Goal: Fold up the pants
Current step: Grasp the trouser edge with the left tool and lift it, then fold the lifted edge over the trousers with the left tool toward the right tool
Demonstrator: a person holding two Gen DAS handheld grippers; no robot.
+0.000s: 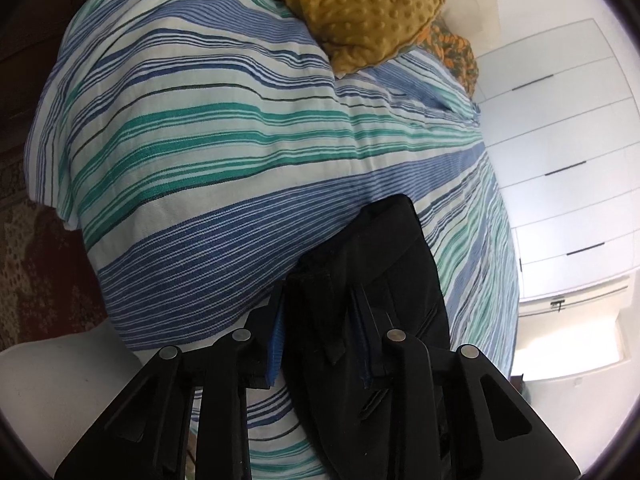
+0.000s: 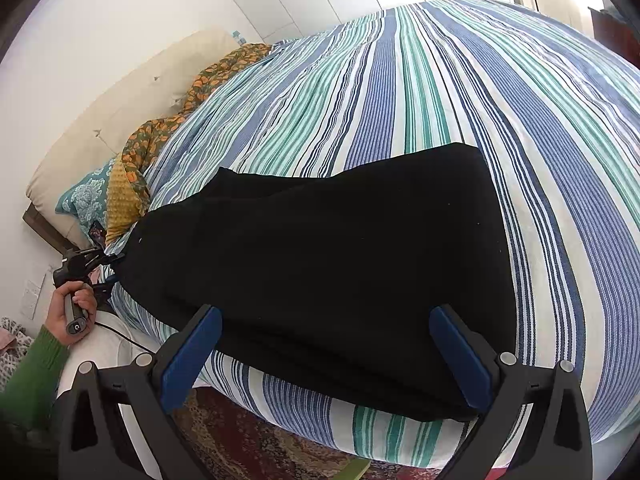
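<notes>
The black pants (image 2: 328,264) lie folded over on the striped bedspread (image 2: 460,80), near the bed's front edge. In the left wrist view my left gripper (image 1: 320,312) is shut on one end of the black pants (image 1: 384,264), pinched between the blue pads. That gripper also shows in the right wrist view (image 2: 110,264) at the pants' left end, held by a hand in a green sleeve. My right gripper (image 2: 326,354) is open, its blue pads (image 2: 192,356) wide apart just above the pants' near edge, holding nothing.
A mustard dotted pillow (image 1: 372,12) and an orange floral cloth (image 2: 168,128) lie at the head of the bed. White wardrobe doors (image 1: 560,152) stand beyond the bed. A patterned rug (image 2: 248,448) covers the floor below the bed edge.
</notes>
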